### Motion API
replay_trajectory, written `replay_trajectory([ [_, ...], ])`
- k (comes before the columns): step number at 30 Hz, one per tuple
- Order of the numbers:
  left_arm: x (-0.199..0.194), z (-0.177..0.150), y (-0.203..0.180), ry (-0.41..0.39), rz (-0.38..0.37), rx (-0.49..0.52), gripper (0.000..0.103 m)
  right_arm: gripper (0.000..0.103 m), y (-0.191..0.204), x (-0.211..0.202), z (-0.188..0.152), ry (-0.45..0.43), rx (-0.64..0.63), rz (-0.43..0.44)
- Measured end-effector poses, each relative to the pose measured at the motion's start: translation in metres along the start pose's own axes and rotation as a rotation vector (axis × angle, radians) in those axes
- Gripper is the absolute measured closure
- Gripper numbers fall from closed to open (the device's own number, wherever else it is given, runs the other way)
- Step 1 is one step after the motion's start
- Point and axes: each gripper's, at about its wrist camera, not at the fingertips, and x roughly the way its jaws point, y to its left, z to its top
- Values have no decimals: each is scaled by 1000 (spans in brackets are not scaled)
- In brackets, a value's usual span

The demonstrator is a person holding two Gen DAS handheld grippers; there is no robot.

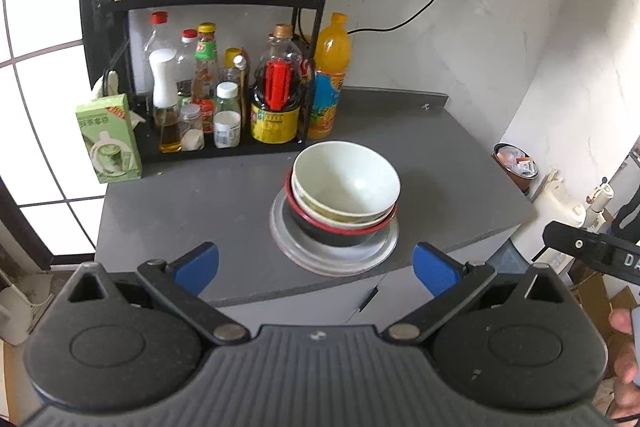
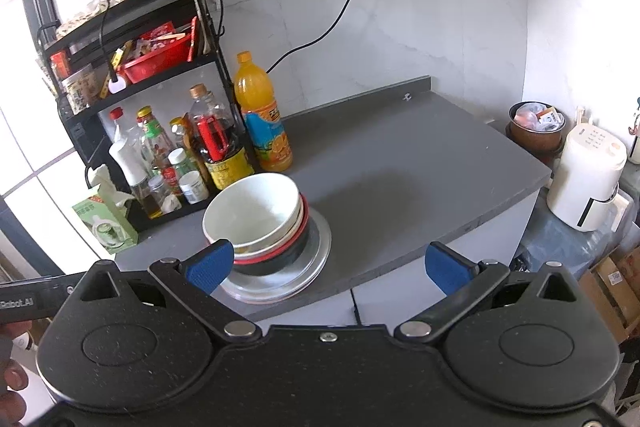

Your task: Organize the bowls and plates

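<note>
Stack: we are finding one pile near the front edge of the counter, toward its middle; the white bowl is sitting in a red-rimmed black bowl, which is resting on the plates.
Nesting: the white bowl is leaning slightly rather than sitting level; we cannot tell how many bowls or plates are in the pile.
Loose crockery: we are seeing no other plate or bowl anywhere on the counter.
Left tongs: they are standing spread wide, gripping nothing, hovering off the front edge before the pile.
Right tongs: they are likewise spread and empty, just off the front edge, the pile lying to their left.
Progress: we are judging the stacking essentially done.
Remaining: we are judging that only straightening the tilted bowl may be left.
</note>
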Motion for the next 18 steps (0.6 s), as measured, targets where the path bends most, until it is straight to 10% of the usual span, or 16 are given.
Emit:
replay_trajectory([
  [18,-25,-20,-1,-11,0,29,1,0,10,-24,-18,-9,-65,-9],
])
